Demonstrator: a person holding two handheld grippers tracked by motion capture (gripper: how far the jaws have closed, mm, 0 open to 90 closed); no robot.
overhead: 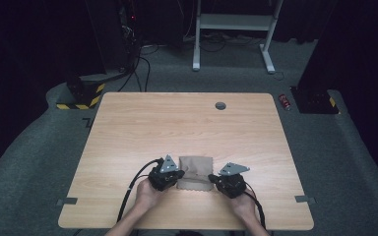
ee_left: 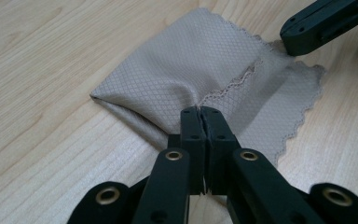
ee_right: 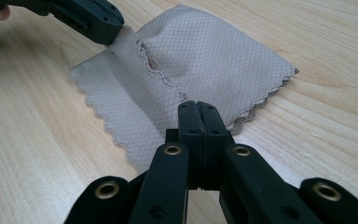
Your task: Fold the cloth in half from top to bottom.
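Note:
A small beige cloth with a diamond weave and scalloped edges lies partly folded on the wooden table, near its front edge. My left gripper is at the cloth's left side, shut on the upper layer's edge. My right gripper is at the cloth's right side, shut on the same scalloped edge. In the left gripper view the cloth bulges up behind the jaws, and the other gripper's tip pinches its far corner. In the right gripper view the cloth lies with the left gripper's tip on it.
A round grommet hole sits at the table's back. Tape marks stick to the front corners. On the floor beyond are a red can, a white frame and yellow-black stand bases.

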